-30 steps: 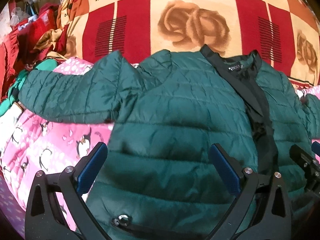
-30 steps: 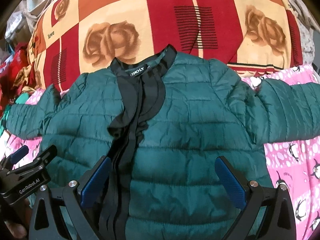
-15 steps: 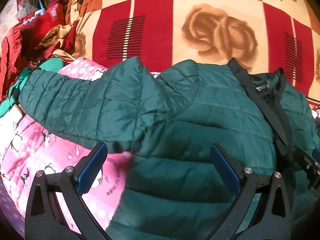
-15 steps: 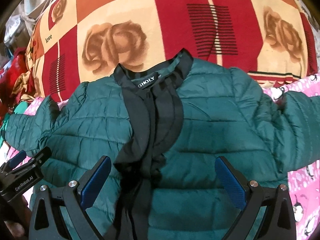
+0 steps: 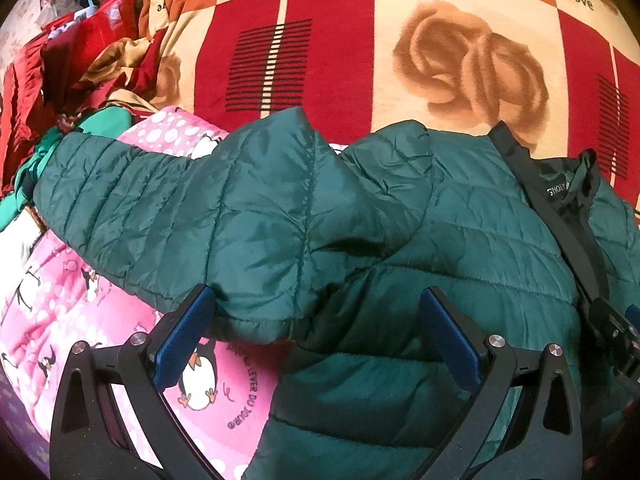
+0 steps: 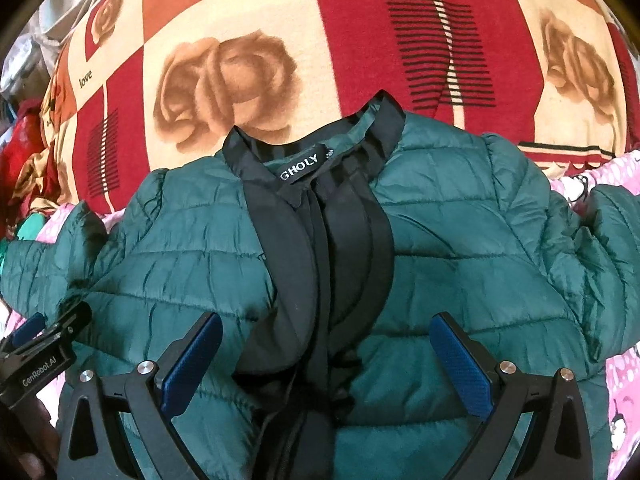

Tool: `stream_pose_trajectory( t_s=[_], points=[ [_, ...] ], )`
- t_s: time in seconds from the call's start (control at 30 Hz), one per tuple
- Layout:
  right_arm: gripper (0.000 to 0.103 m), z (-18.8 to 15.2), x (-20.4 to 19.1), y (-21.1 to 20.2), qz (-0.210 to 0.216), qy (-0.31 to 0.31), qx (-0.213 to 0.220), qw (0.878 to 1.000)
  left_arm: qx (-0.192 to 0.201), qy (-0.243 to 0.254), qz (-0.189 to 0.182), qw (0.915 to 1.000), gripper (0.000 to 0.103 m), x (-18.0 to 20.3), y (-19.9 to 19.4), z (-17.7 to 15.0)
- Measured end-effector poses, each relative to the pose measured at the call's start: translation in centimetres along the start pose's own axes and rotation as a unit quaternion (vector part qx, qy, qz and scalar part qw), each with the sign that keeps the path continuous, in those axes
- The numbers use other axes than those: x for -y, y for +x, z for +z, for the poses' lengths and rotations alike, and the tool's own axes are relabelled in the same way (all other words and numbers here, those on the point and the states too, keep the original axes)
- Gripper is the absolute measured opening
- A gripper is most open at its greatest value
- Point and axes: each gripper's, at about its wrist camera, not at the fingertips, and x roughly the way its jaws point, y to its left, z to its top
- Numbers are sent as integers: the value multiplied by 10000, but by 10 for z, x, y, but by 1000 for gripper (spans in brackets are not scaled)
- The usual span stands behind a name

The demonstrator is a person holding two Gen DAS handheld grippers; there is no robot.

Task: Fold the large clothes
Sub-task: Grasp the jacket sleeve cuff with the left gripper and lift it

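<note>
A dark green quilted jacket (image 5: pixel 420 248) lies front up on the bed, with black collar and front trim (image 6: pixel 320 208) and a label at the neck. Its left sleeve (image 5: pixel 160 208) stretches out to the left over the pink sheet. Its right sleeve (image 6: pixel 608 240) runs off to the right. My left gripper (image 5: pixel 316 332) is open and empty, low over the left armpit and sleeve underside. My right gripper (image 6: pixel 328 364) is open and empty over the black front trim below the collar. The left gripper's body shows in the right wrist view (image 6: pixel 40 360).
A red, cream and orange rose-patterned blanket (image 5: pixel 400 40) lies behind the jacket. A pink penguin-print sheet (image 5: pixel 60 300) covers the bed under it. A heap of red and green clothes (image 5: pixel 60 80) sits at the far left.
Both grippers have moved forward up the jacket toward the collar. The left one has shifted left toward the sleeve and armpit. Both stay open.
</note>
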Motion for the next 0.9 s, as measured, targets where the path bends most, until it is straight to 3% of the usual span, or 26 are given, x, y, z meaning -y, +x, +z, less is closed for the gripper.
stream_pose_trajectory(
  t_s=[0.57, 0.77, 0.9],
  points=[
    [103, -2, -17, 9, -58, -149, -48, 9999, 81, -67, 244, 9996, 102, -21, 1, 7],
    [103, -5, -21, 12, -97, -240, -96, 9996, 66, -355, 83, 9993, 102, -54, 0, 13],
    [103, -7, -22, 13, -99, -282, -94, 9995, 140, -763, 213, 9968, 102, -98, -1, 22]
  ],
)
